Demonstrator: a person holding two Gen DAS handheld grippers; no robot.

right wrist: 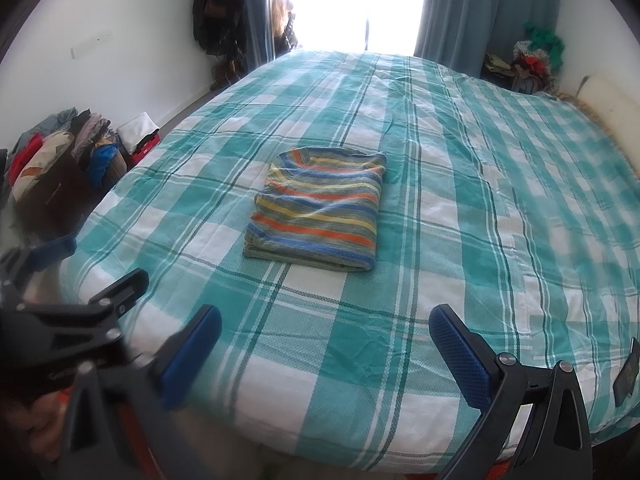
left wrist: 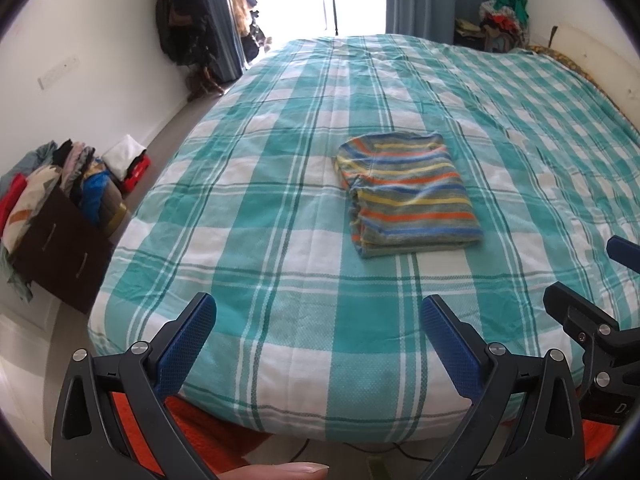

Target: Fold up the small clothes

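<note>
A small striped garment [left wrist: 406, 194] in grey, orange, yellow and blue lies folded into a neat rectangle on the teal checked bed [left wrist: 280, 208]. The right wrist view shows the same folded garment [right wrist: 318, 210] near the middle of the bed [right wrist: 460, 220]. My left gripper [left wrist: 318, 314] hangs open over the bed's near edge, well short of the garment, nothing between its blue pads. My right gripper [right wrist: 324, 326] is open too, likewise short of the garment and empty. Each gripper shows at the edge of the other's view.
A brown box [left wrist: 60, 236] stuffed with several clothes stands on the floor left of the bed, with a red box [left wrist: 134, 174] behind it. Clothes hang by the curtain [left wrist: 180, 20]. A bright doorway lies beyond the bed. A phone [right wrist: 626, 372] rests at the bed's right edge.
</note>
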